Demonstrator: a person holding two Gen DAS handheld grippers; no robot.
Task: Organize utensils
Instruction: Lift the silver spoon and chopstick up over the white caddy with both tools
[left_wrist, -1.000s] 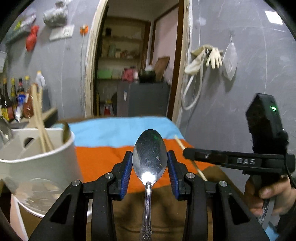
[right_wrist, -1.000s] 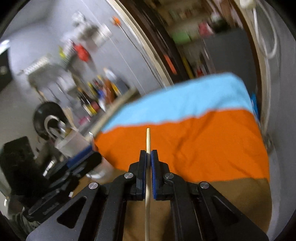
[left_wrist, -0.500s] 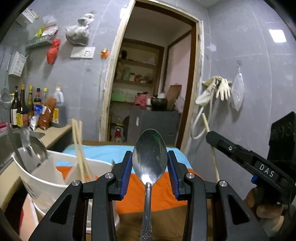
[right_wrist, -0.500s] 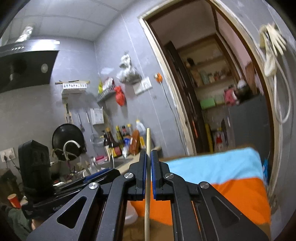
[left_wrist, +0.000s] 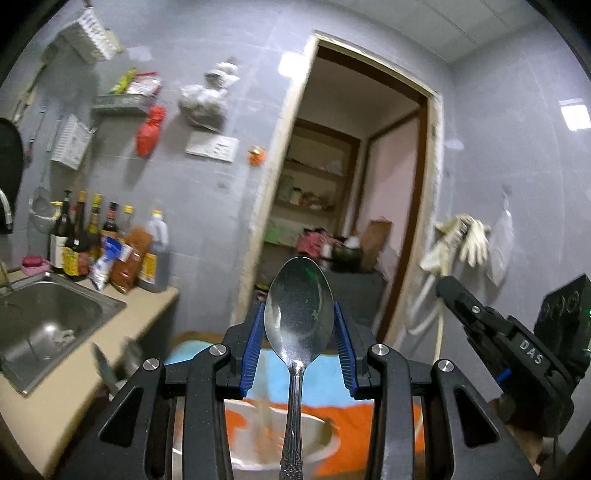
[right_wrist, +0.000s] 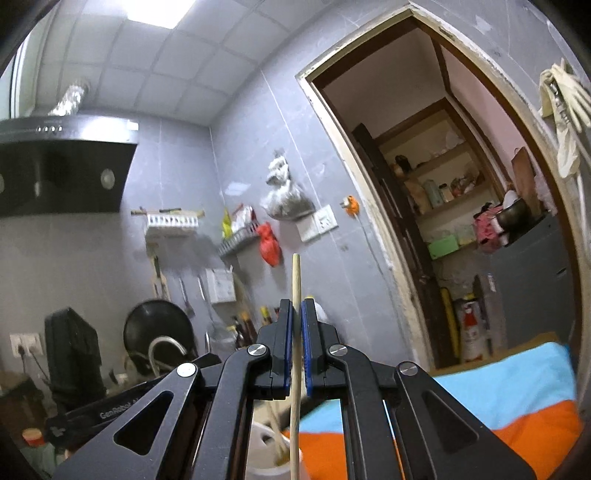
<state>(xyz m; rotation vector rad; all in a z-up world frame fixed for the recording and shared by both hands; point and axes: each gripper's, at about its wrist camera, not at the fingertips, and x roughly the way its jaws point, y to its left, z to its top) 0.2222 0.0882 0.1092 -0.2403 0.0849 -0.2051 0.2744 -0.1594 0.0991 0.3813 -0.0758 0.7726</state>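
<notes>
left gripper (left_wrist: 300, 332): clamped on spoon (left_wrist: 299, 314), bowl upright between the blue pads, handle running down.
right gripper (right_wrist: 296, 345): clenched on chopstick (right_wrist: 295, 291), tip above the jaws.
white holder (left_wrist: 255, 435): below both.

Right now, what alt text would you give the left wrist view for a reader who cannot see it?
A metal spoon stands bowl-up, clamped between the blue-padded jaws of the left gripper, above a blurred white holder on an orange and blue cloth. A sink and bottles lie left, an open doorway behind, and the right gripper enters from the right.
</notes>
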